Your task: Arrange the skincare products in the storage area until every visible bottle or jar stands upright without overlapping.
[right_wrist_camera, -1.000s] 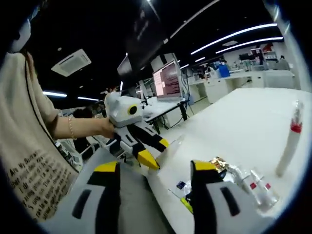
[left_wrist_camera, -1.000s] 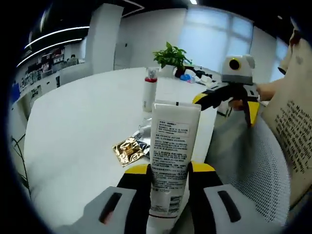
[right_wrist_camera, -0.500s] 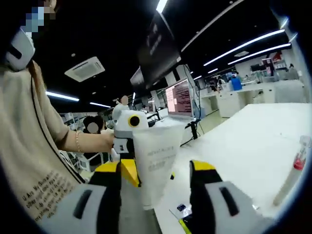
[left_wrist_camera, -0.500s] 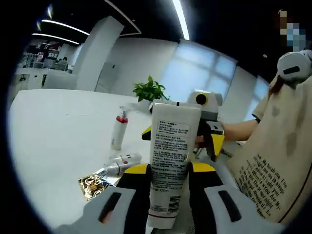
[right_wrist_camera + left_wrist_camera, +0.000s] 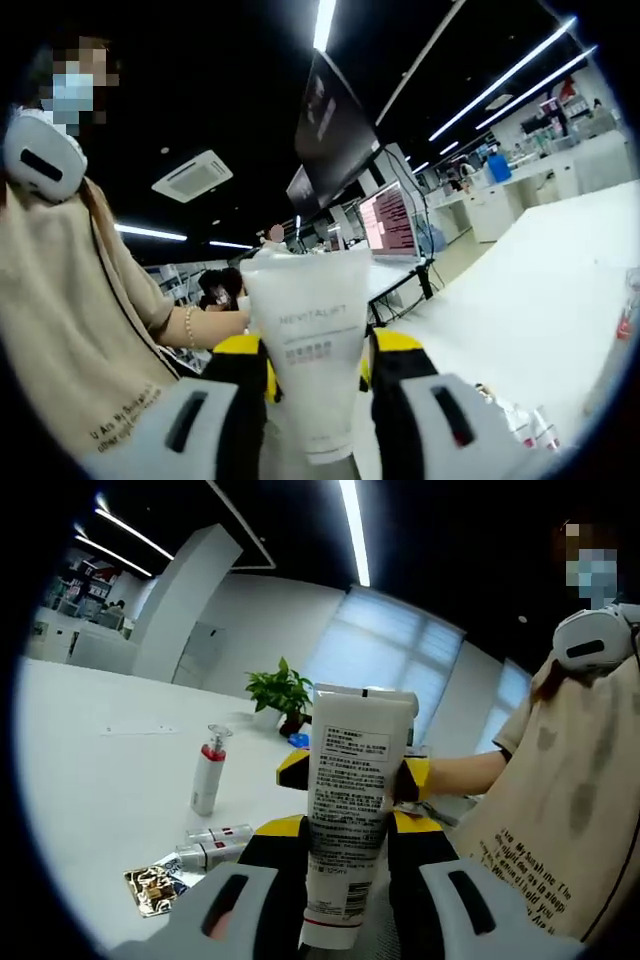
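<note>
A white tube [image 5: 348, 810] is held in mid-air above the white bench [image 5: 90, 770], clamped in the left gripper [image 5: 345, 880], whose jaws press its lower sides. In the right gripper view the same tube [image 5: 308, 350] stands between the right gripper [image 5: 318, 400] jaws, which sit just beside or against its flanks; whether they have closed on it I cannot tell. It looks like a hand-over between the two tools.

The task appears far from done. One spray bottle [image 5: 207, 778] with a red collar stands upright on the bench, well apart from the rest. Near the bench edge, small tubes [image 5: 215, 845] lie flat on their sides, next to a crumpled gold foil packet [image 5: 152, 890] and touching or nearly touching one another. These, plus the tube in the air, still need standing up with space between them.

A potted plant [image 5: 280, 692] sits at the bench's far side. The person's beige printed shirt [image 5: 545, 810] is close on the right, and a monitor [image 5: 388, 222] glows at a distant desk. Nothing blocks the open bench beside the upright bottle.
</note>
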A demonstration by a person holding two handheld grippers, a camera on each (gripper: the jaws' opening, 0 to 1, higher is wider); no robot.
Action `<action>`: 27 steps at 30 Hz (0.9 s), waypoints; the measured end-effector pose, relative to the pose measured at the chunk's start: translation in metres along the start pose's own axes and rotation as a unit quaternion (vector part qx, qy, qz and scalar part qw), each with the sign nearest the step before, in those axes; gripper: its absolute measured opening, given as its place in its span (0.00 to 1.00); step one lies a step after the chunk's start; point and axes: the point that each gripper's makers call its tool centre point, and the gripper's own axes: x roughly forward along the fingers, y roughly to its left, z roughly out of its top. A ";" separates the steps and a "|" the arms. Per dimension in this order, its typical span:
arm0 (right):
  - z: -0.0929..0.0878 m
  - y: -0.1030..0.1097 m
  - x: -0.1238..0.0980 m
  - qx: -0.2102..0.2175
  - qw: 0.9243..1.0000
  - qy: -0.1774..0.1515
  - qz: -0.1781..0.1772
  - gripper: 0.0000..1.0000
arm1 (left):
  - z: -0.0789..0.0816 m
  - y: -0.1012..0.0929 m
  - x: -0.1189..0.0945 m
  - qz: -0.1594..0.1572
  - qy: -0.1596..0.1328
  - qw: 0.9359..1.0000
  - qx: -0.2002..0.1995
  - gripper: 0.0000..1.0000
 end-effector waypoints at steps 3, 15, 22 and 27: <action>0.003 0.004 -0.004 -0.003 1.000 -0.003 0.001 0.38 | 0.002 -0.004 0.003 -0.007 0.003 1.000 0.004 0.27; 0.019 -0.012 -0.024 -0.005 0.995 -0.055 -0.086 0.35 | 0.009 0.000 0.028 0.087 0.061 0.987 0.118 0.29; 0.021 -0.039 -0.031 -0.015 0.983 -0.057 -0.171 0.35 | 0.014 0.026 0.045 0.223 -0.006 0.968 0.117 0.33; 0.019 -0.049 -0.031 -0.034 0.973 -0.034 -0.227 0.35 | 0.013 0.040 0.045 0.288 0.009 0.945 0.152 0.27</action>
